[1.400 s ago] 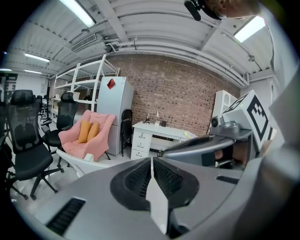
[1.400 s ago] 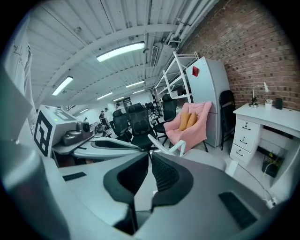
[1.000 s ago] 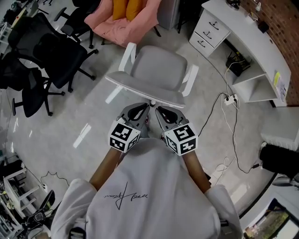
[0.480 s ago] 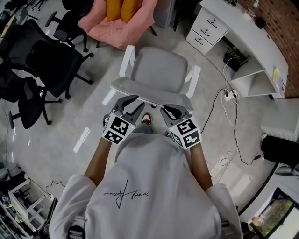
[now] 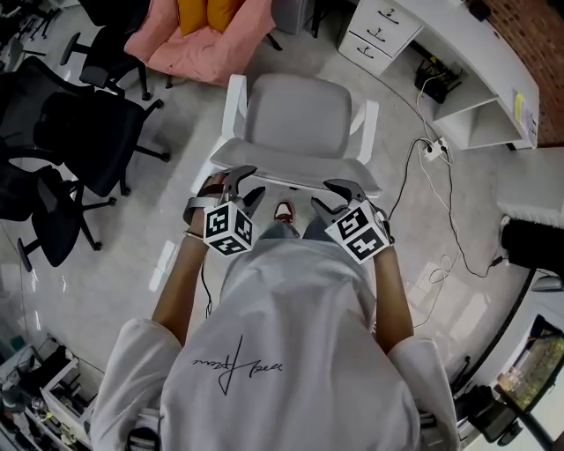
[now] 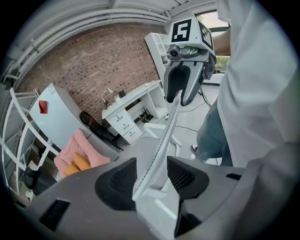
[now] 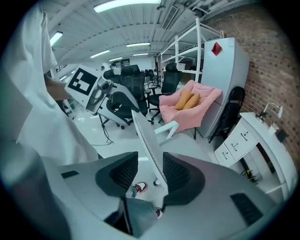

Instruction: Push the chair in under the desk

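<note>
The grey chair [image 5: 300, 114] with white arms faces away from me, and its backrest's top edge [image 5: 291, 173] lies just before my hands. My left gripper [image 5: 242, 182] is at the edge's left end and my right gripper [image 5: 332, 195] at its right end. Both jaws have just been opening. In the left gripper view the left gripper [image 6: 151, 176] straddles the thin backrest edge [image 6: 161, 140] with gaps either side. In the right gripper view the right gripper [image 7: 151, 171] straddles the backrest edge [image 7: 147, 136] too. The white desk [image 5: 445, 31] stands at the upper right.
Black office chairs [image 5: 79, 114] crowd the left. A pink armchair [image 5: 189, 44] with orange cushions sits beyond the chair. A drawer unit [image 5: 383, 26] stands under the desk. Cables and a power strip [image 5: 432, 150] lie on the floor at the right.
Both grippers moved apart and down from the middle of the backrest to its two ends. Their jaws went from shut to open around the top edge.
</note>
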